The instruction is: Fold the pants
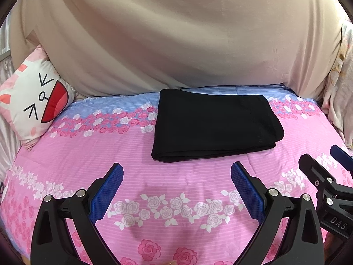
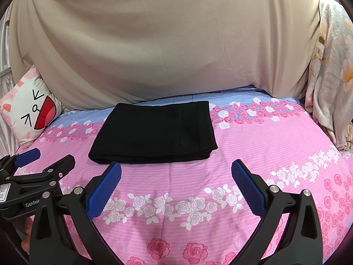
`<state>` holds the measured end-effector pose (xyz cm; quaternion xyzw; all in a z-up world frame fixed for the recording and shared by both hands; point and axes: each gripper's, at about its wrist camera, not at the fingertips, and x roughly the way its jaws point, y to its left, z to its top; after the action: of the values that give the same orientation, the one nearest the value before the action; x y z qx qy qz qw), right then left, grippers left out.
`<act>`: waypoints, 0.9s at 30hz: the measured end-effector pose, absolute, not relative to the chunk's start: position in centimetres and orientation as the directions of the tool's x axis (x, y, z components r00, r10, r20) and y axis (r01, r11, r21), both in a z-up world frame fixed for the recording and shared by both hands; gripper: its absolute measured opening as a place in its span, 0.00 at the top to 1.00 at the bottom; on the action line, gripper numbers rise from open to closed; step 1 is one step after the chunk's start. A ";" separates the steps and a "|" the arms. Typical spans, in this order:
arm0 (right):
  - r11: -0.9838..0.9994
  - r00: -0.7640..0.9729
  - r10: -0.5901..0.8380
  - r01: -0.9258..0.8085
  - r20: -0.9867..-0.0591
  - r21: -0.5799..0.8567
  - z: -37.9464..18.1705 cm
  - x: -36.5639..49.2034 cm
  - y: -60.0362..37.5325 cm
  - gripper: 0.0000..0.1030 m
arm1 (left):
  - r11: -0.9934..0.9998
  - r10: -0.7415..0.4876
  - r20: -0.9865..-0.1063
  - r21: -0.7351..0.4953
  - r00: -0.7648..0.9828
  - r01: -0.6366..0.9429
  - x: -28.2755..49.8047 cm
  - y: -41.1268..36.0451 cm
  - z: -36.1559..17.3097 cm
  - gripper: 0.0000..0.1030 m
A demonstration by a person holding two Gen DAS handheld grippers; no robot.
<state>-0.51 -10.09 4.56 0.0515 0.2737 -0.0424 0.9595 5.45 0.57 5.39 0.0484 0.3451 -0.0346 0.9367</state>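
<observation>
Black folded pants [image 1: 215, 124] lie on the floral bedspread [image 1: 176, 183] just ahead of your left gripper [image 1: 176, 190] and right gripper [image 2: 176, 187], both spread wide and empty.

The left gripper [image 1: 177, 184] hangs low and level, its blue-padded fingers [image 1: 108, 190] spread wide with nothing between them. The right gripper [image 2: 176, 182] sits just beside it at about the same height, jaws likewise gaping and empty. Both point forward, side by side without touching.
</observation>
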 end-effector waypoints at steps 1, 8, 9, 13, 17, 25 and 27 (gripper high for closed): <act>0.991 0.847 -0.054 0.110 -0.529 0.075 4.6 -0.5 -10.1 0.05 | 0.993 -0.030 -0.650 0.068 0.760 0.097 5.4 0.6 5.4 0.06; 0.991 0.846 -0.053 0.109 -0.531 0.076 4.5 -0.4 -10.1 0.05 | 0.993 -0.024 -0.651 0.072 0.759 0.093 5.5 0.5 5.3 0.06; 0.991 0.846 -0.052 0.109 -0.531 0.077 4.5 -0.4 -10.1 0.05 | 0.993 -0.024 -0.651 0.071 0.758 0.093 5.5 0.6 5.3 0.06; 0.991 0.846 -0.052 0.108 -0.531 0.075 4.5 -0.4 -10.1 0.05 | 0.993 -0.019 -0.648 0.075 0.761 0.089 5.5 0.5 5.4 0.06; 0.991 0.847 -0.053 0.109 -0.529 0.075 4.5 -0.5 -10.1 0.05 | 0.993 -0.024 -0.648 0.075 0.761 0.096 5.5 0.5 5.3 0.06; 0.991 0.846 -0.053 0.109 -0.531 0.075 4.5 -0.5 -10.1 0.05 | 0.992 -0.027 -0.647 0.077 0.762 0.100 5.5 0.5 5.3 0.06; 0.991 0.846 -0.053 0.109 -0.530 0.075 4.5 -0.5 -10.1 0.05 | 0.992 -0.024 -0.647 0.077 0.762 0.097 5.5 0.5 5.3 0.06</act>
<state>-0.49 -10.10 4.47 0.0509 0.2740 -0.0423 0.9594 5.49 0.49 5.34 0.0528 0.3433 -0.0323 0.9372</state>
